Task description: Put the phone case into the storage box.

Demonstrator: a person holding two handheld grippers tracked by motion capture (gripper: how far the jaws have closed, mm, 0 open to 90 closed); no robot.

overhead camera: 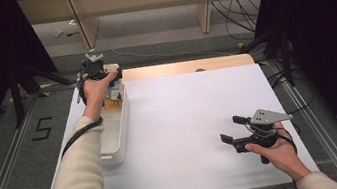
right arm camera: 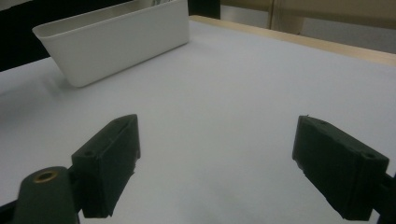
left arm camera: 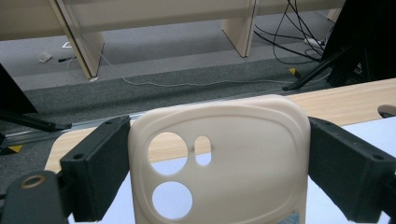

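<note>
One cream phone case (left arm camera: 219, 158), with three round or oval holes cut in it, stands clamped between the jaws of our left gripper (left arm camera: 219, 172), and we also count one white bin (overhead camera: 118, 127) at the left edge of the one white table (overhead camera: 191, 121). In the high view our left gripper (overhead camera: 96, 71) is at the upper left of the frame, above the far end of the bin, with the forearm stretched forward. Our right gripper (overhead camera: 230, 131) rests low at the lower right of the frame, pointing left, its two jaws wide apart with nothing between them.

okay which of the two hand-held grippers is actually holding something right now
The left hand-held gripper, above the white bin: its jaws clamp a cream phone case. The right hand-held gripper is open.
</note>
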